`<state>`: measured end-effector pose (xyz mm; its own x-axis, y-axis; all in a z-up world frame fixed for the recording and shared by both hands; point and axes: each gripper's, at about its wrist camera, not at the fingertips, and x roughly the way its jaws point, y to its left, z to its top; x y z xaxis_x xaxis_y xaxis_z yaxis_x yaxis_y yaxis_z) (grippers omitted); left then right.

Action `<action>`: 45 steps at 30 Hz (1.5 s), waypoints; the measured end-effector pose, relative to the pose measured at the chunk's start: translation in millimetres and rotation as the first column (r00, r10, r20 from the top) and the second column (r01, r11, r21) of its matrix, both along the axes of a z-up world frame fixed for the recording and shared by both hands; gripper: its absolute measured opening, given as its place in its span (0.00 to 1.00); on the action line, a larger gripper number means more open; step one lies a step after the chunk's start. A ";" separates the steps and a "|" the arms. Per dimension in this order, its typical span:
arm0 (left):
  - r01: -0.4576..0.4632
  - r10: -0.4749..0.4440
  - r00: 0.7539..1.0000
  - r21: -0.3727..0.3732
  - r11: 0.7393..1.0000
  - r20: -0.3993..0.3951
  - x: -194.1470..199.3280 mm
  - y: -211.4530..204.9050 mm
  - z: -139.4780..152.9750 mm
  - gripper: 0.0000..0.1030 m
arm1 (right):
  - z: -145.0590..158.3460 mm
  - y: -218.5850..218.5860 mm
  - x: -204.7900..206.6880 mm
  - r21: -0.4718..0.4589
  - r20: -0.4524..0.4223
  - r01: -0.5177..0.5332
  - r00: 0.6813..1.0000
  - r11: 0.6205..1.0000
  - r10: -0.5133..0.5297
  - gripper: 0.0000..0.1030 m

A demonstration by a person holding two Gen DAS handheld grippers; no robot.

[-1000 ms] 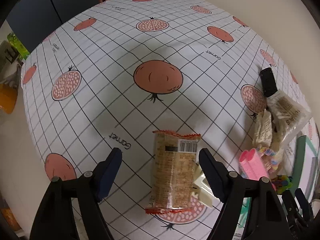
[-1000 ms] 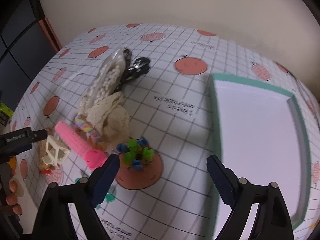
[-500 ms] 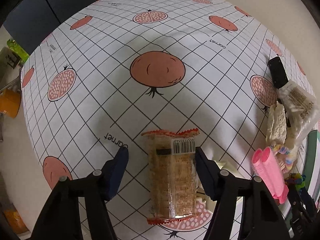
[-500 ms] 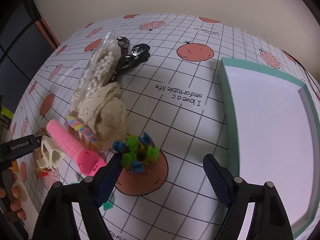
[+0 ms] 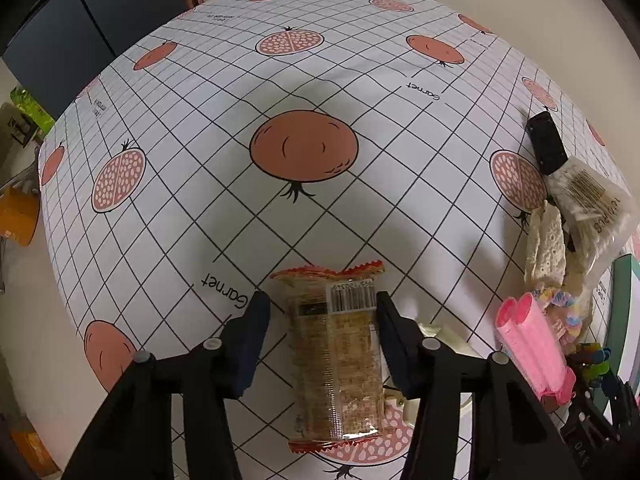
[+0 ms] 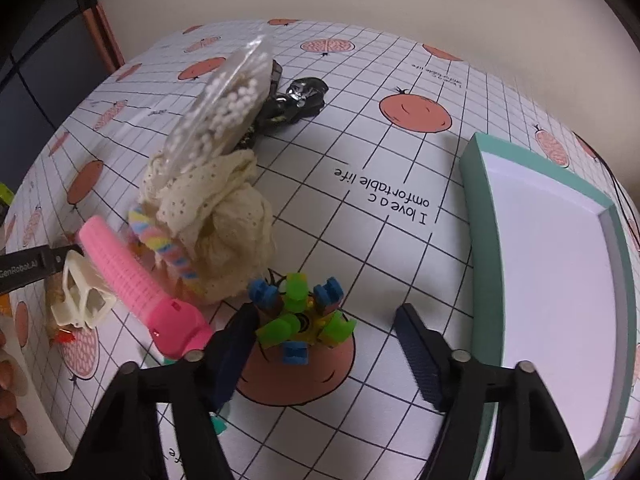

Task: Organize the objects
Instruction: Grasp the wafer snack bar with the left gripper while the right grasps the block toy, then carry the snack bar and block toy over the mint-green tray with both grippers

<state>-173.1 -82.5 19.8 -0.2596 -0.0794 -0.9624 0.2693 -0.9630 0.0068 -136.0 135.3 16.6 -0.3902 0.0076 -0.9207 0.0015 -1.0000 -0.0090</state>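
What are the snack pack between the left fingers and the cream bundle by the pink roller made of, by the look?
Snack pack: clear glossy plastic film, judging by the sheen, the crimped red ends and the printed barcode. Cream bundle: soft fabric, probably cotton lace or eyelet, going by the small holes and limp folds.

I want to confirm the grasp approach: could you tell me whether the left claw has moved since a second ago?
Yes. The left claw has advanced along the snack packet and narrowed around it.
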 end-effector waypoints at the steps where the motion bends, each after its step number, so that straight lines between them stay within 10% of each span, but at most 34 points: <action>1: 0.000 0.000 1.000 -0.001 1.000 -0.002 -0.3 1.3 -0.2 0.45 | 0.7 0.3 0.1 0.000 -0.002 0.004 1.000 1.000 -0.004 0.60; 8: 0.009 -0.009 1.000 -0.001 1.000 -0.008 1.2 1.5 0.9 0.38 | 3.7 8.5 0.8 -0.002 -0.011 0.018 1.000 1.000 -0.018 0.40; 45: -0.032 0.048 0.985 0.097 0.995 -0.165 25.3 -4.2 45.5 0.37 | 48.9 43.3 37.2 -0.065 -0.091 0.027 0.995 0.997 -0.033 0.39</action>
